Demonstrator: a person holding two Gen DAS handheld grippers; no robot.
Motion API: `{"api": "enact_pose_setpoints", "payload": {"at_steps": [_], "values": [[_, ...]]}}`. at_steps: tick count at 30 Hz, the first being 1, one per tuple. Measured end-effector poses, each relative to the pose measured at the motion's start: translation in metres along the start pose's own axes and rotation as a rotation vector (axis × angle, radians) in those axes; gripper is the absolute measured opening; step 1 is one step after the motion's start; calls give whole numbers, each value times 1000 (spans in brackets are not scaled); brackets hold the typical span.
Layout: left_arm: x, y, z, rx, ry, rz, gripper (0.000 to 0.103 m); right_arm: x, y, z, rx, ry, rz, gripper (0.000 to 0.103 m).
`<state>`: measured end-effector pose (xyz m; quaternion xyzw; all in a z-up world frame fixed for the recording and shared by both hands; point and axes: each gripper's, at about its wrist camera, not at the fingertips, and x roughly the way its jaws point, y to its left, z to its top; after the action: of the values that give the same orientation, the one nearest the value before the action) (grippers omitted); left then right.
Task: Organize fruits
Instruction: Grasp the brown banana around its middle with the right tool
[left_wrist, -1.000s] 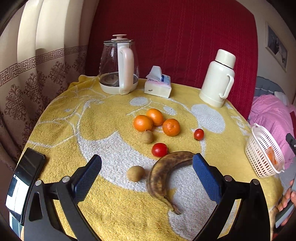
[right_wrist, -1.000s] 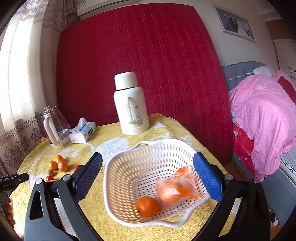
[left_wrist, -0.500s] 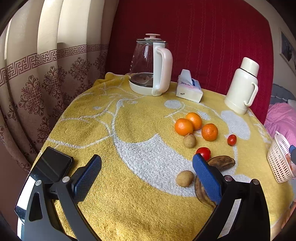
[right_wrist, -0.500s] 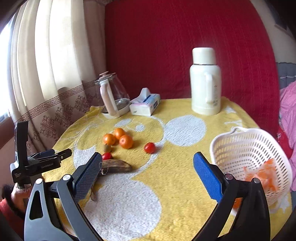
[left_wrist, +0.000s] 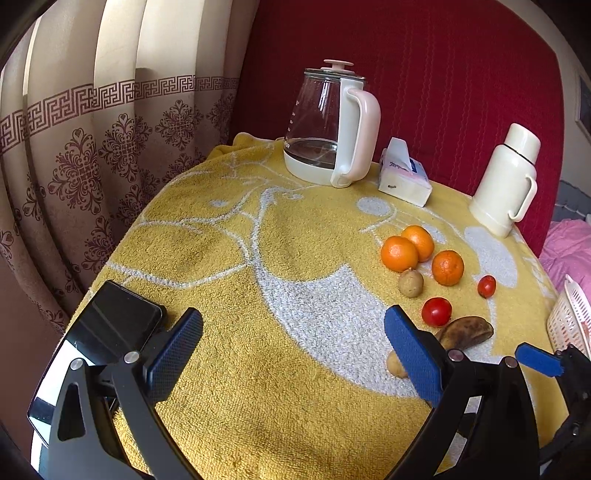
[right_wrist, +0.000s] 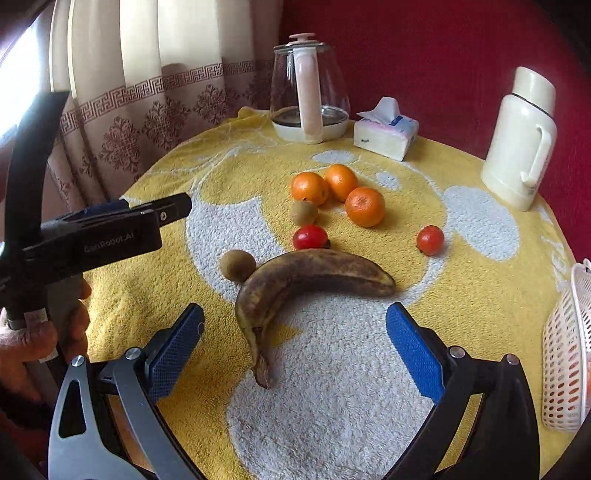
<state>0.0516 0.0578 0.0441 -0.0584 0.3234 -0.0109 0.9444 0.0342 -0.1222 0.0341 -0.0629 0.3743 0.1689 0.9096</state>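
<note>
A brown overripe banana (right_wrist: 295, 280) lies on the yellow towel, with three oranges (right_wrist: 364, 206), two red tomatoes (right_wrist: 429, 240) and two small brown fruits (right_wrist: 237, 264) behind it. My right gripper (right_wrist: 293, 350) is open and empty, just in front of the banana's stem end. My left gripper (left_wrist: 291, 350) is open and empty over the towel, left of the fruit; in its view the banana (left_wrist: 463, 332) is partly hidden behind the right finger. A white basket (right_wrist: 565, 369) stands at the right edge.
A glass kettle (left_wrist: 328, 129), a tissue box (left_wrist: 404, 177) and a white thermos (left_wrist: 506, 177) stand at the back. A black phone (left_wrist: 107, 332) lies at the table's left front edge. Curtains hang left, a red wall covering behind, pink bedding (left_wrist: 569, 251) right.
My right gripper swung left from over the basket to the banana. My left gripper turned left, so the fruit now sits at the right of its view.
</note>
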Motion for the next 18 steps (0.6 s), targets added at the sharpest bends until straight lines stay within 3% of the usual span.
{"api": "enact_pose_setpoints", "payload": {"at_steps": [10, 18], "values": [[9, 1, -2, -8, 28, -4, 98, 38, 8, 1, -72, 129, -107, 100], [13, 0, -5, -3, 44, -6, 98, 39, -8, -4, -36, 147, -69, 100]]}}
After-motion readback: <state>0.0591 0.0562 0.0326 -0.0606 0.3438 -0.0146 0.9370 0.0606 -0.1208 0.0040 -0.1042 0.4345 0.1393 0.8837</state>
